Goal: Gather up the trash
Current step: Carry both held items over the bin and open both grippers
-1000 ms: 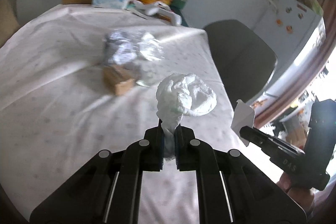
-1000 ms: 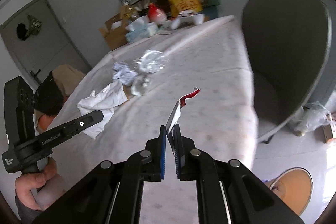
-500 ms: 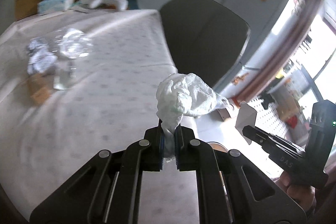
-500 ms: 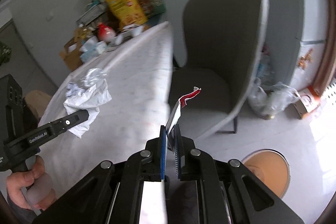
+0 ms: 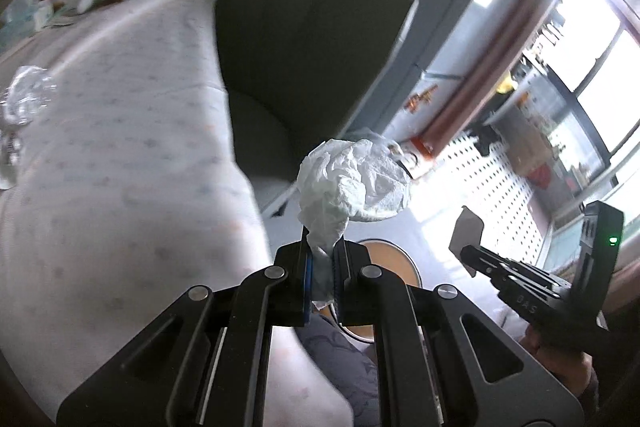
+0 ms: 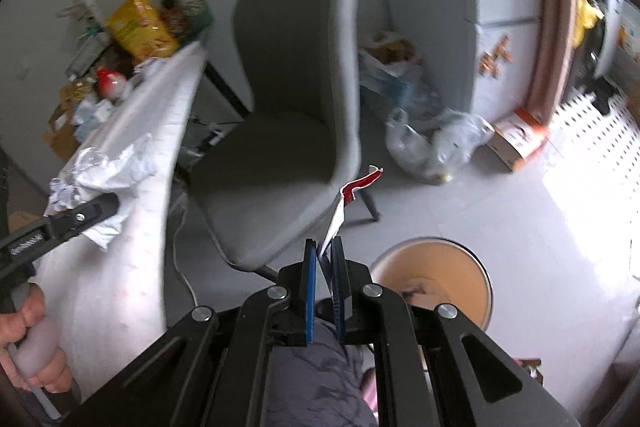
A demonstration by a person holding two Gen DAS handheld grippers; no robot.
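Tissue wad (image 5: 352, 183) pinched by tail in left gripper (image 5: 322, 267), carried clear of table (image 5: 120, 167). Right gripper (image 6: 325, 267) clamps torn wrapper (image 6: 342, 207) upright. Round bin (image 6: 436, 267) at 4 o'clock below, likely drop target.

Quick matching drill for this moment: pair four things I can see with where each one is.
Things:
1. crumpled white tissue
2. torn red-and-white wrapper
3. round tan bin
4. yellow snack bag

Places:
A. on the floor beside the grey chair
B. at the far end of the table
C. pinched in the left gripper
D. pinched in the right gripper

Pairs: 1-C, 2-D, 3-A, 4-B
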